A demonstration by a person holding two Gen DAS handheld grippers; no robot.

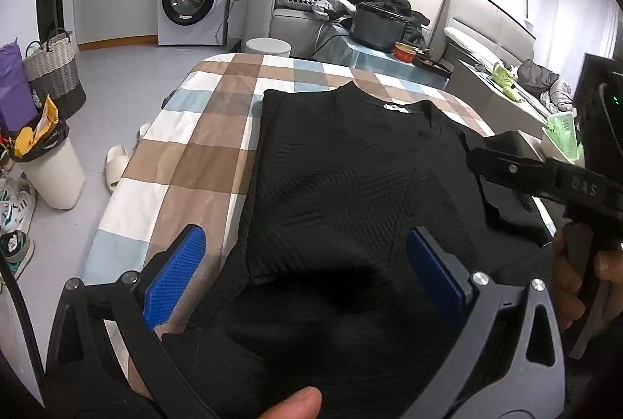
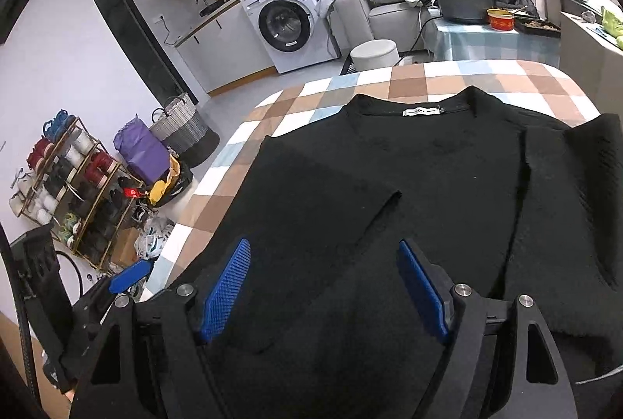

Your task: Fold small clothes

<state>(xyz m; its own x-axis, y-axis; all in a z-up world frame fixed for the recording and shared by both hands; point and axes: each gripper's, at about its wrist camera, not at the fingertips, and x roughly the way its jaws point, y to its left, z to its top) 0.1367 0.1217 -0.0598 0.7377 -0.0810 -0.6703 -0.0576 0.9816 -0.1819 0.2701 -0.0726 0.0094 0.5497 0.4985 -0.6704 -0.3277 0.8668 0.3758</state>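
The black ribbed knit top (image 1: 350, 177) lies flat on the checked brown, white and pale-blue cloth of the worktop (image 1: 202, 131), spread directly ahead of both claws with its collar and white neck label (image 2: 422, 111) at the far end. The left claw (image 1: 307, 282) is spread wide, its blue pads either side of the near hem, pinching nothing. The right claw (image 2: 325, 290) is likewise spread and empty above the near part of the garment.

The left side panel already looks folded inward, while the right side stands up in a loose ridge ahead and to the right of the right claw. That ridge may flop back or crease if a pad catches only the top layer. The knit is thick and dark, so layers are hard to tell apart, and a grab could take two thicknesses or drag the folded panel open. The worktop cloth could also be pinched with the hem.

Count: one garment, two claws, four blue pads, one worktop.
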